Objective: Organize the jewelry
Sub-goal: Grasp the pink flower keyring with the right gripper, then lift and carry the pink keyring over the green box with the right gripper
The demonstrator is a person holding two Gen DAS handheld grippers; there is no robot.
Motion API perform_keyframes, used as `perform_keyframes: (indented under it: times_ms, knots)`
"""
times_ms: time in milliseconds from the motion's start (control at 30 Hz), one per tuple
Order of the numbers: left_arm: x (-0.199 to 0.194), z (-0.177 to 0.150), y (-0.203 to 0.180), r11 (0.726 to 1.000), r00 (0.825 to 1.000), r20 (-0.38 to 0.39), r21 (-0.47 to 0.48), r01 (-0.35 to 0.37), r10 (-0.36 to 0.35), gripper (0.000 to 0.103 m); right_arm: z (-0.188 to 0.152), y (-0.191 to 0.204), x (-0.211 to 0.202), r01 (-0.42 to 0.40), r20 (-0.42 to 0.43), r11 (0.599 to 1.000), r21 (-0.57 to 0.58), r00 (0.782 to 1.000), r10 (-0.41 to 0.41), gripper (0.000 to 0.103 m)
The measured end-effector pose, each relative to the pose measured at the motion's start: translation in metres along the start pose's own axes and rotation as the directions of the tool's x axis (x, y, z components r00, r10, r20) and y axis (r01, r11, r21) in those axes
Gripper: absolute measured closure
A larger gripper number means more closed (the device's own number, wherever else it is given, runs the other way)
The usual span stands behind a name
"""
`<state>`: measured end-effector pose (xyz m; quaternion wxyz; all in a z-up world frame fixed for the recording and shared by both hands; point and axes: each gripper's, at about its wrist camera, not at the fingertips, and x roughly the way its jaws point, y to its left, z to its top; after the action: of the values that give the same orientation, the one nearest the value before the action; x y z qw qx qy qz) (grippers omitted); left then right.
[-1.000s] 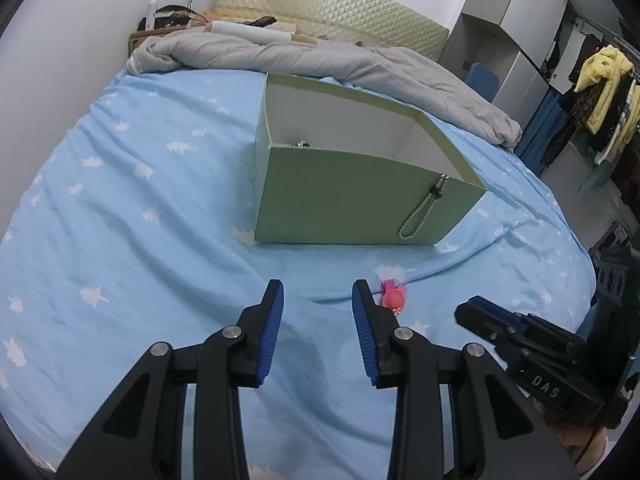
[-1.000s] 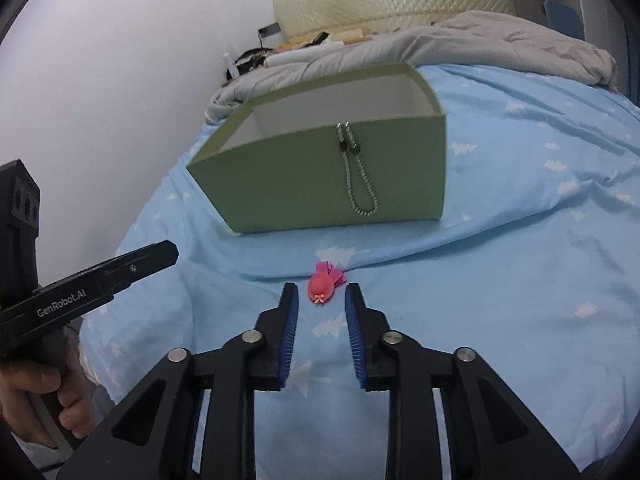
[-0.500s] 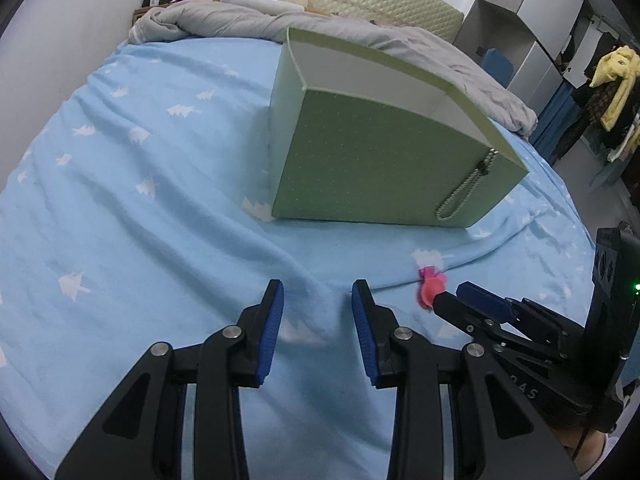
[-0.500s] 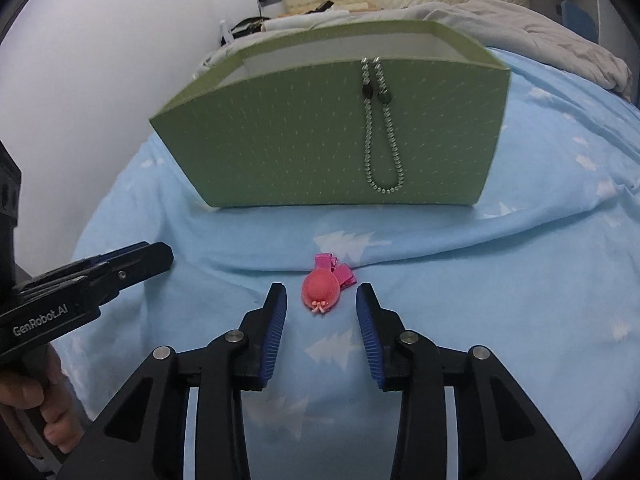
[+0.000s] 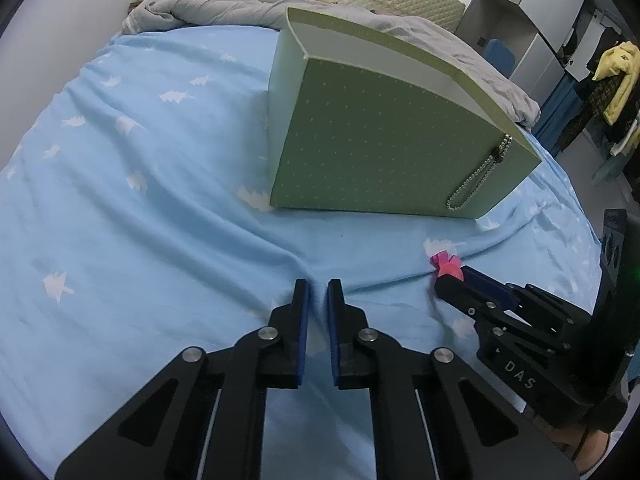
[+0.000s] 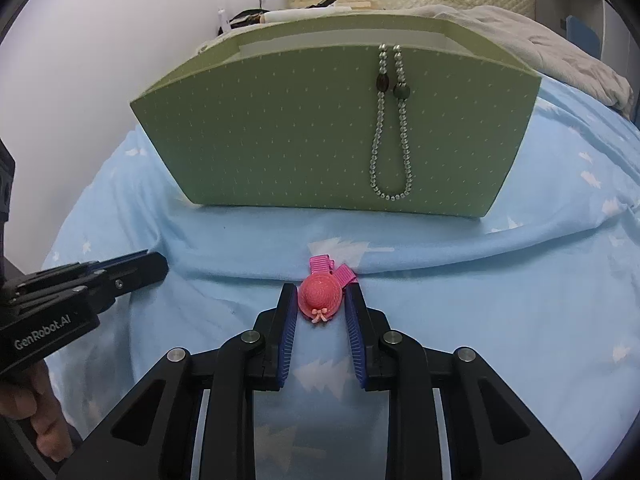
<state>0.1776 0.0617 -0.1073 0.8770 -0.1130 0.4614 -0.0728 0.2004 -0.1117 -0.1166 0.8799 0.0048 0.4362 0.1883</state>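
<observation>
Left wrist view, going left to right from the green box (image 5: 384,152): open blue sheet (image 5: 140,200) lies left of the box and in front of it, free of clutter. The left gripper (image 5: 318,300) hangs over that sheet in front of the box, its jaws just closed to a thin slit with nothing between them. Farther right, near the box's front right corner, the right gripper (image 5: 450,280) reaches the pink hat clip (image 5: 446,264).

Right wrist view: the left gripper (image 6: 152,266) sits low at the left, apart from the clip. At centre, the right gripper (image 6: 320,304) has just been narrowing its jaws, and the clip (image 6: 320,292) lies on the sheet between them; the blue fingers (image 6: 288,320) flank the hat's brim, but whether they press it cannot be told. A bead chain (image 6: 390,132) hangs over the box's front wall, right of centre. A creased strip of sheet separates clip from box.
</observation>
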Motion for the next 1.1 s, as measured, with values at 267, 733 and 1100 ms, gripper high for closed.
perform_keyframes:
  times_ms: [267,733,1100]
  knots:
    - [-0.022,0.002,-0.006,1.000,0.999,0.038,0.009,-0.010,0.009,0.094,-0.003,0.000,-0.037,-0.013,0.048,1.000,0.005,0.999,0.013,0.081]
    - [-0.079,0.002,-0.030,0.999,0.993,0.119,0.044,-0.031,0.026,0.094,-0.002,0.005,-0.105,-0.039,0.135,0.999,0.017,0.990,0.036,0.081]
    - [-0.119,0.026,-0.054,0.996,0.981,0.194,0.083,-0.026,0.009,0.094,0.026,0.011,-0.158,-0.058,0.222,0.998,-0.008,0.973,0.058,0.081]
